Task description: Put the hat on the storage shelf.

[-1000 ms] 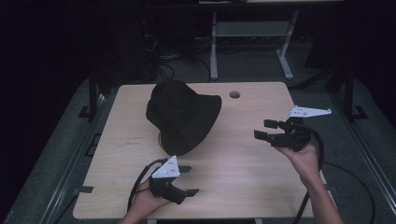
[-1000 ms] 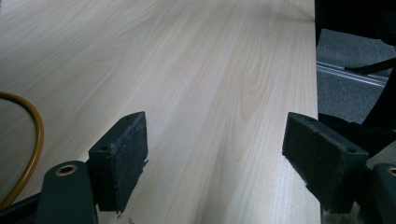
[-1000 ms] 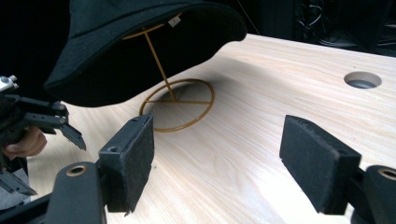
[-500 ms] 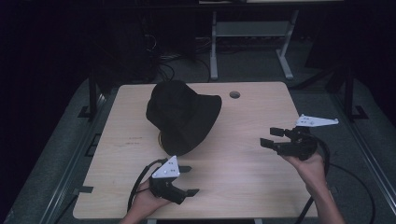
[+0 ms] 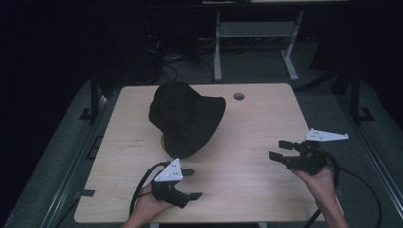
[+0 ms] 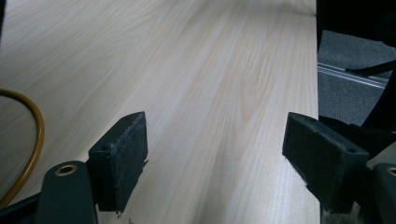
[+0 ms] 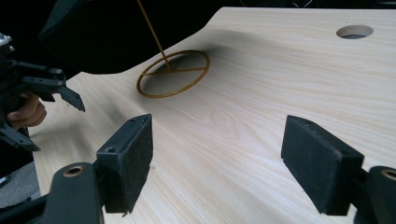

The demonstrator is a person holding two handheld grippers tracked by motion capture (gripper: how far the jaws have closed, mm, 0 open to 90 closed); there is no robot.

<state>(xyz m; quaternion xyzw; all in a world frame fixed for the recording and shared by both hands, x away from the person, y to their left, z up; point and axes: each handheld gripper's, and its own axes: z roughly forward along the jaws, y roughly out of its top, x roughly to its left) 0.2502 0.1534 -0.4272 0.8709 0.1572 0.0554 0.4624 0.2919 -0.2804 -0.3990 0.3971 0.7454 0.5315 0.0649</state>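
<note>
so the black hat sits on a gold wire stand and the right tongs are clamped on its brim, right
Not quite: the black hat does sit on the gold wire stand, but the right tongs are open and apart from it, over the table, as the high view shows.

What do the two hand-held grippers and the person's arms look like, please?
Each hand-held gripper, left and right, has a black body, two black jaws with dark fuzzy rectangular pads and a trailing black cable. Each carries a pale grey three-cornered plate on top. The forearms are bare, with no sleeves in view.

Left gripper point(image 6: 215, 154) fingers point(image 6: 119, 158) spread wide, empty, over pale wood table point(image 6: 210, 70); yellow ring point(image 6: 32, 140) at left edge
</note>
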